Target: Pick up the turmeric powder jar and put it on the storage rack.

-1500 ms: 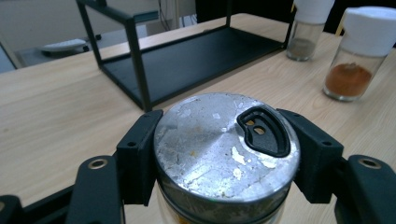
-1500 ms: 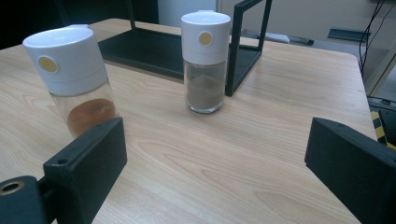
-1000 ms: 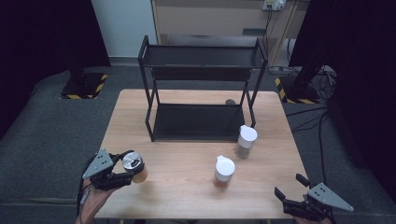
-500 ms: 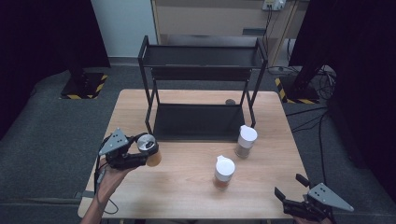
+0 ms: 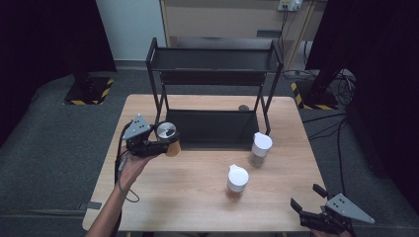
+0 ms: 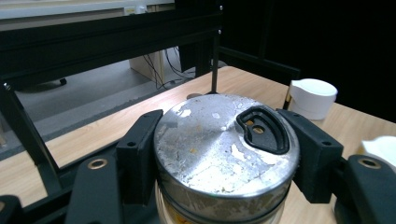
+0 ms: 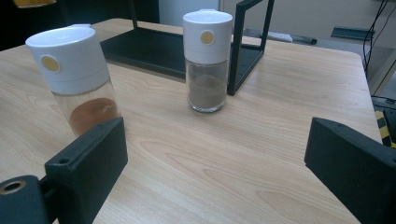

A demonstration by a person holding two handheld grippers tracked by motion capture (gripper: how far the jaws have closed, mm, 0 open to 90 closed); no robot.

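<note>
My left gripper [image 5: 165,143] is shut on a glass jar with a worn metal lid [image 5: 167,131] and yellow-brown contents, held above the table's left part just in front of the black rack [image 5: 213,74]. In the left gripper view both jaws press the lidded jar [image 6: 224,149] from either side. My right gripper [image 5: 310,203] stands open near the table's front right corner, nothing between its fingers [image 7: 88,168]. Two white-capped shakers stand on the table: one with reddish-brown powder [image 5: 237,181] [image 7: 77,79], one with grey-brown powder [image 5: 259,148] [image 7: 207,60] beside the rack's right front leg.
The two-tier black rack stands at the back middle of the wooden table [image 5: 197,197]; its lower shelf [image 5: 212,127] is bare. A small dark round thing [image 5: 243,107] lies behind the rack. Cables and yellow-black striped bases sit on the floor around.
My left gripper has carried the metal-lidded jar from the table's front left edge up and to the right, toward the rack. The right gripper and both shakers have stayed put.
</note>
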